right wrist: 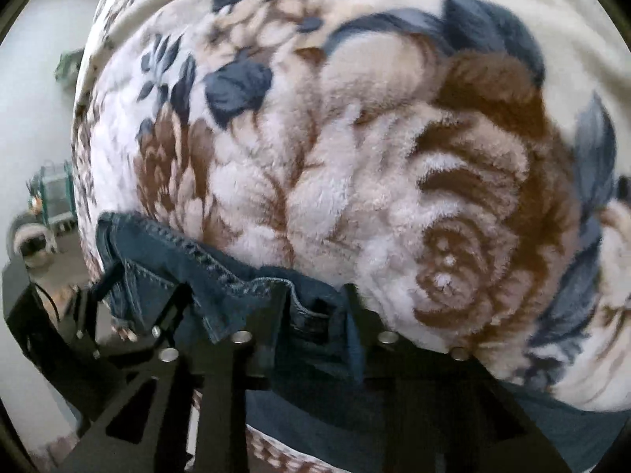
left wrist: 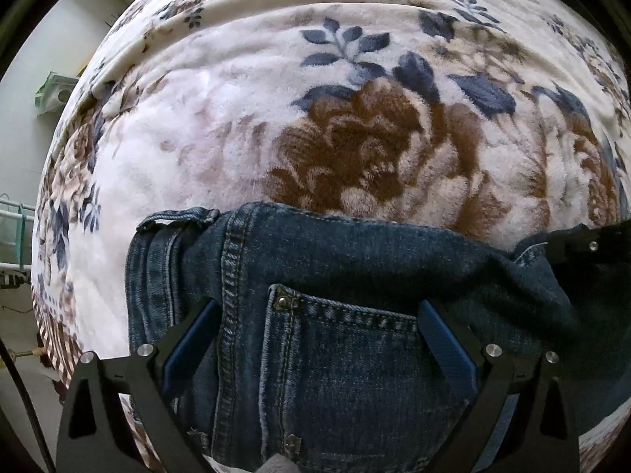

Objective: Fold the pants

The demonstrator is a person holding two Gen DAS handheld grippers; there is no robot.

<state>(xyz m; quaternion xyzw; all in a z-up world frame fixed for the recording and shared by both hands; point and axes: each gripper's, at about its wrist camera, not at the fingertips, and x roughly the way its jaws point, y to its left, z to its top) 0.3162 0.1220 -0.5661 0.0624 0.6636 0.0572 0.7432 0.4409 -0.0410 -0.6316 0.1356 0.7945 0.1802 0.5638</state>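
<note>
Dark blue jeans point(left wrist: 347, 276) lie on a fluffy floral blanket point(left wrist: 221, 149), back pocket point(left wrist: 347, 374) facing up. My left gripper point(left wrist: 315, 339) is open, its blue-padded fingers point(left wrist: 445, 343) wide apart over the pocket area, denim between them. In the right wrist view the jeans point(right wrist: 221, 272) bunch at the bottom, and my right gripper point(right wrist: 315, 315) holds a fold of denim between its black fingers. The right gripper also shows at the right edge of the left wrist view point(left wrist: 583, 244), at the jeans' far end.
The blanket point(right wrist: 394, 157) covers a bed that fills most of both views. Its edge drops off at the left, where a pale floor point(left wrist: 27, 59), a green rack point(left wrist: 15, 213) and a green cart point(right wrist: 55, 193) stand.
</note>
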